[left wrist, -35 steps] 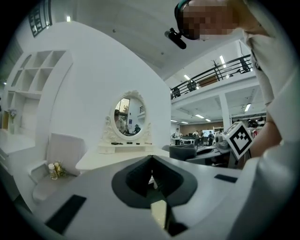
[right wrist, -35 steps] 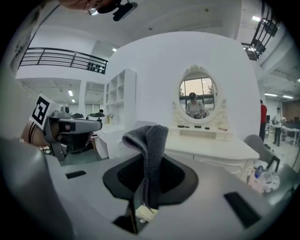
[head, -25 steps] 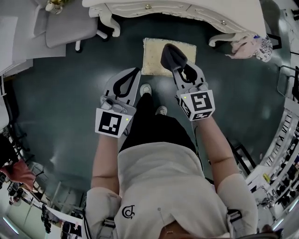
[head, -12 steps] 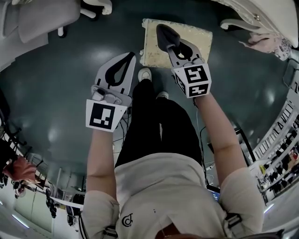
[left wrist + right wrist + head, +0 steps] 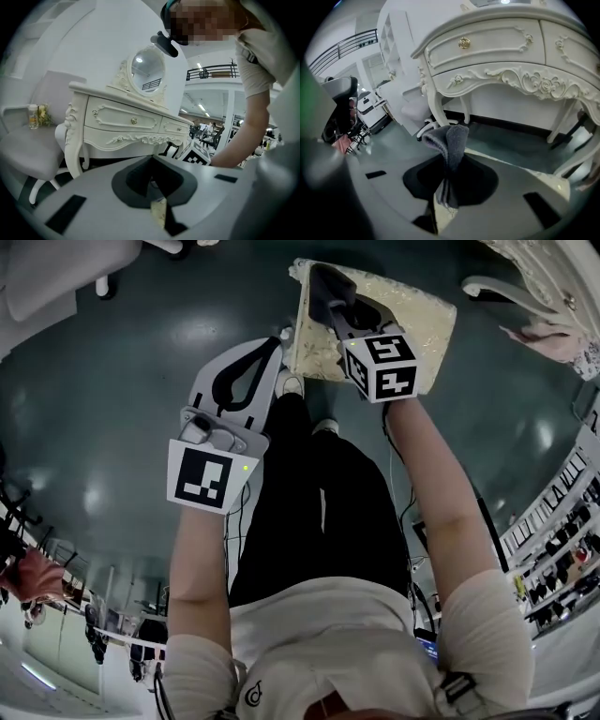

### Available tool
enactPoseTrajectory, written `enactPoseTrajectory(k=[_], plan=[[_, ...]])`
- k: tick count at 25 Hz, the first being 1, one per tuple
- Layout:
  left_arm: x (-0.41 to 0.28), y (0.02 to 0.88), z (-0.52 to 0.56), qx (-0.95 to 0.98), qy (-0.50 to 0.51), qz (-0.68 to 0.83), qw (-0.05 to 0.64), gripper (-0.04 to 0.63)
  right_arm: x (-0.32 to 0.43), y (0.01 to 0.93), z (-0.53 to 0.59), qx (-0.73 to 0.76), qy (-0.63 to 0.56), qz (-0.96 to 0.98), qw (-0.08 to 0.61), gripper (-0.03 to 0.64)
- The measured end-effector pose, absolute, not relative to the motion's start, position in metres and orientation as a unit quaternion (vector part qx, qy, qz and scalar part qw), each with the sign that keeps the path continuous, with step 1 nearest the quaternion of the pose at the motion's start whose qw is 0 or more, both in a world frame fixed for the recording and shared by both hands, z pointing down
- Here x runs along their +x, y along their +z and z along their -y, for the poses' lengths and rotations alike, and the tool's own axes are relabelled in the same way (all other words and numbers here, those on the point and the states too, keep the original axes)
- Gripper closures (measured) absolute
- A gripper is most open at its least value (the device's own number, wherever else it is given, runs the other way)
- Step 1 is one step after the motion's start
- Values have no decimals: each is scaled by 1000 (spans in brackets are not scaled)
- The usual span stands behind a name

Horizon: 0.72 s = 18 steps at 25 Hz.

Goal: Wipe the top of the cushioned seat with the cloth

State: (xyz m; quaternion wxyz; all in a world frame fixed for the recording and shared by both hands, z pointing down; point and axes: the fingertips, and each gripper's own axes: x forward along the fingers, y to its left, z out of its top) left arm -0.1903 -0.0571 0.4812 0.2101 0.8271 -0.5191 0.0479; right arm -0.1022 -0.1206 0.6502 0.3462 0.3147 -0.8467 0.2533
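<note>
While the right gripper [image 5: 333, 301] clamps the one grey cloth [image 5: 321, 285] over the single cushioned seat [image 5: 422, 329] at twelve o'clock, the left gripper [image 5: 271, 346] hangs at ten o'clock, jaws pressed together on nothing.

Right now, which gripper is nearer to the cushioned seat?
Right. The right gripper, shut on the grey cloth, is above the cushioned seat near its left edge; the left gripper is off that edge, above the floor.
</note>
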Motion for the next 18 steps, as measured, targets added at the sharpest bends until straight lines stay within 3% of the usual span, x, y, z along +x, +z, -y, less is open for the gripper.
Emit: enactPoseTrajectory(k=[6,18], plan=[[-188,502,50,831,49,497,245,581,-99,679,133,322,235,835,379,543],[-144,501,73,843,50,482,231,581,-66,696,149,315,258,817,409,540]])
